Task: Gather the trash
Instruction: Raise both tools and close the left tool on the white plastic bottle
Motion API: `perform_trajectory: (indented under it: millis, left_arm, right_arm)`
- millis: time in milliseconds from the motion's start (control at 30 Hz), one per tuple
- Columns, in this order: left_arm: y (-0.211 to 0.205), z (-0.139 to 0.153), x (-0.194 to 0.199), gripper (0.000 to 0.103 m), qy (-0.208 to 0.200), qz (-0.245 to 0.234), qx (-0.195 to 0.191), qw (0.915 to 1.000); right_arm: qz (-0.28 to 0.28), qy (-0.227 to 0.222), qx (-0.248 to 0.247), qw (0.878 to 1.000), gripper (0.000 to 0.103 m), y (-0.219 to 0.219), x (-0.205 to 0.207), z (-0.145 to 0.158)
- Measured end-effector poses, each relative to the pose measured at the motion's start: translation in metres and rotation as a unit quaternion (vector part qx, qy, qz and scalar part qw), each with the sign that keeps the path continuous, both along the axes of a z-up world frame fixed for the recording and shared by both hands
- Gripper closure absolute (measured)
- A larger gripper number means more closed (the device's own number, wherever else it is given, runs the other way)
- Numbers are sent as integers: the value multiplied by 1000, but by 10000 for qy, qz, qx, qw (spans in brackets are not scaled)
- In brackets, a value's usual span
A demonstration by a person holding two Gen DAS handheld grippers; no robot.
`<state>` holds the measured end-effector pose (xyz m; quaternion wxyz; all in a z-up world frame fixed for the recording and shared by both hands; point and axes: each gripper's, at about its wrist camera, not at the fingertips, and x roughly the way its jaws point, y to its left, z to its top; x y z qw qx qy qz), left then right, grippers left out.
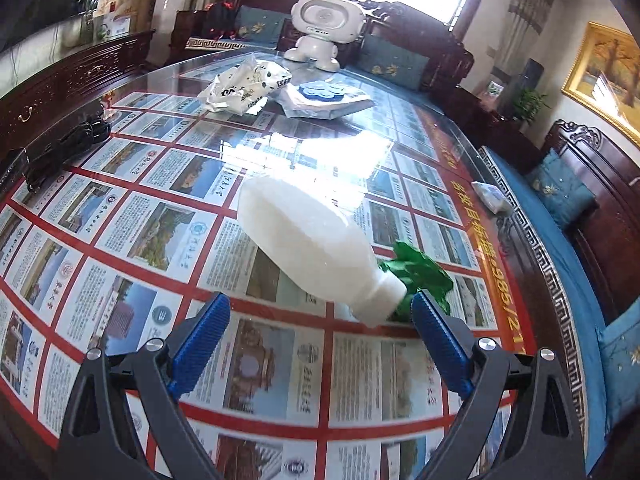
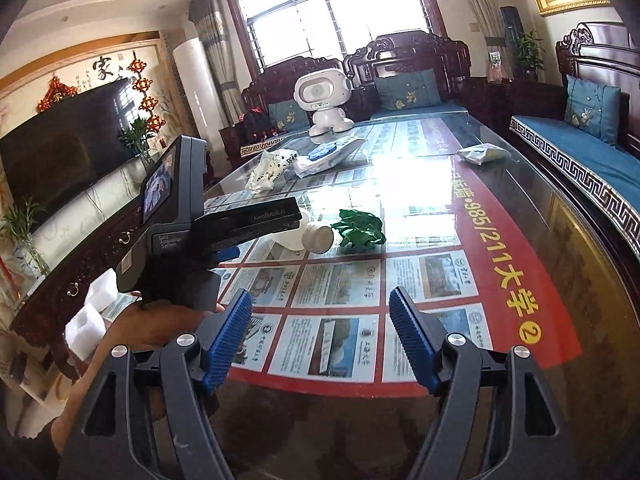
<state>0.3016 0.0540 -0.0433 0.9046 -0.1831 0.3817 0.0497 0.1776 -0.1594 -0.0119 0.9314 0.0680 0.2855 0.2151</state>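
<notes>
A white bottle (image 1: pixel 316 248) lies on its side on the glass tabletop (image 1: pixel 120 208), its neck touching a crumpled green wrapper (image 1: pixel 420 276). The left gripper (image 1: pixel 320 320) is spread wide and empty just short of it. In the right wrist view that gripper's body hides most of the bottle. The right gripper (image 2: pixel 320 312) is also released, empty.

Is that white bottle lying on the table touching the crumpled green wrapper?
Touching. In the left wrist view the white bottle's neck overlaps the green wrapper with no gap; the right wrist view agrees.

Bright barred window (image 2: pixel 328 8) backlights carved dark-wood sofas (image 2: pixel 404 76) — blue cushions, perhaps silk — beside a television (image 2: pixel 60 156).
</notes>
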Motion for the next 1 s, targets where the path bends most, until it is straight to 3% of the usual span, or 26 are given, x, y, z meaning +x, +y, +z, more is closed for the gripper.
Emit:
perform_trajectory:
  millis: [367, 1000]
  left_arm:
    - [-1, -15, 76, 11, 427, 565, -60, 9975]
    - [-1, -30, 91, 15, 742, 293, -143, 9967]
  right_arm:
    - [54, 41, -175, 9998, 34, 7, 63, -6]
    - [-153, 503, -649, 9965, 34, 21, 133, -21]
